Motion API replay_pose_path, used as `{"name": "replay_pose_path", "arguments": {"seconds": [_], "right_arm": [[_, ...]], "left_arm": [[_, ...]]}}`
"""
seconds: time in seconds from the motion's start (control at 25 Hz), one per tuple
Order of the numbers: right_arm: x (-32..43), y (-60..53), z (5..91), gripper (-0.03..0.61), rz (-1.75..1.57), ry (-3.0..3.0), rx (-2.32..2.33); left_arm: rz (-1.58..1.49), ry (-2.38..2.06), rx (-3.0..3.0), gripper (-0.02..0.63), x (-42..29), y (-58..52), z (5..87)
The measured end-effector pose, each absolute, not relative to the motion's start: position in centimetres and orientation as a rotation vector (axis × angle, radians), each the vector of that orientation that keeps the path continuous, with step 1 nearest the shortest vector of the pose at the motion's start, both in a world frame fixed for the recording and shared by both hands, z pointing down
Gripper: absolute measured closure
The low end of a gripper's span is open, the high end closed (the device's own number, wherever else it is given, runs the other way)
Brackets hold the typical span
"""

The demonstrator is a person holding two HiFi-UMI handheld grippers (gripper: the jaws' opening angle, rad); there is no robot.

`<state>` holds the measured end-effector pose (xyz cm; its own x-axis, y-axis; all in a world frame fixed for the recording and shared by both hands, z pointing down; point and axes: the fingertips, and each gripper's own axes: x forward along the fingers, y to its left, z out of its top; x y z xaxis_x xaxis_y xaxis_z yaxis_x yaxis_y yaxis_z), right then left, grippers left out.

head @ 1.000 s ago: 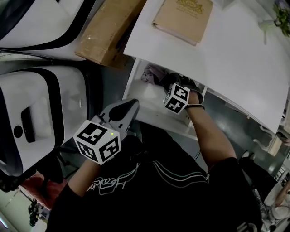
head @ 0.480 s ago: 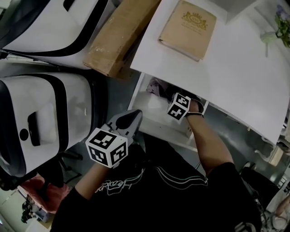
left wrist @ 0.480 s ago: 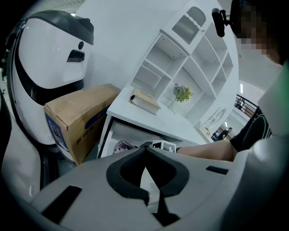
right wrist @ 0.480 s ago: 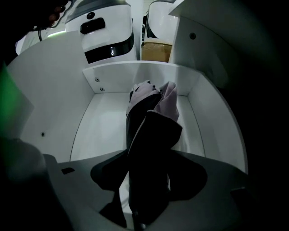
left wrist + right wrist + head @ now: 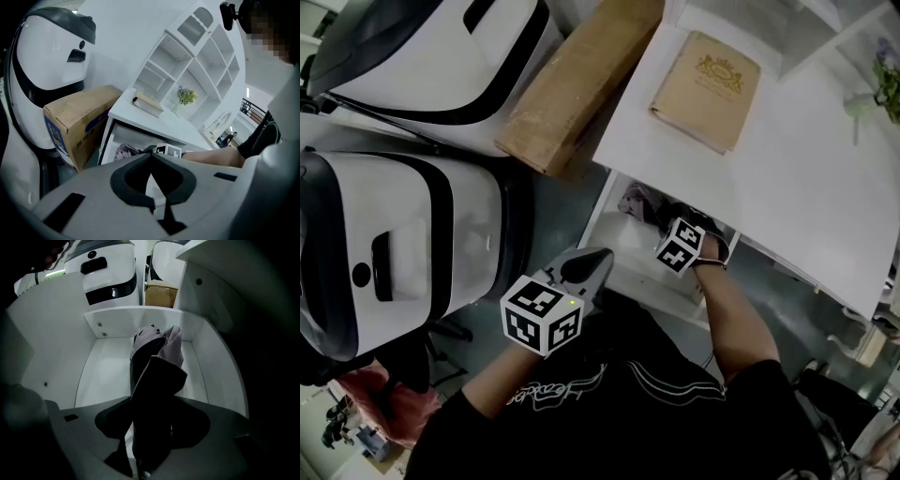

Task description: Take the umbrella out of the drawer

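An office-like room: white desk with a drawer, book, wall shelves, cardboard box, white machines at left.

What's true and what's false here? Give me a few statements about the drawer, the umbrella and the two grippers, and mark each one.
1. The right gripper has its jaws closed on the umbrella. True.
2. The drawer is pushed shut. False: it stands open under the desk, with the umbrella inside it.
3. The left gripper holds the book. False: its jaws are together on nothing, outside the drawer, and the book lies on the desk top.
4. A cardboard box sits beside the desk. True.
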<state>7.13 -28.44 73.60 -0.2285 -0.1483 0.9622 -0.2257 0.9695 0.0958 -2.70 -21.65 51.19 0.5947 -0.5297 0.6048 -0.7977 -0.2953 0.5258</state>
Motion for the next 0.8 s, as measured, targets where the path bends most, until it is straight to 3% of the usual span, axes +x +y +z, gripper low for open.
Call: {"name": "replay_pose_path", "arguments": {"seconds": [0.4, 0.8], "right_arm": [[6.1, -24.9, 67.1, 0.35, 0.01, -1.817, 0.289], [4.0, -20.1, 53.4, 0.351, -0.05, -1.987, 0.512]], "left_arm": [[0.365, -1.067, 2.015, 0.594, -5.3, -18.6, 47.8], [0.318, -1.038, 2.12, 0.594, -6.3, -11.9, 41.8]]}}
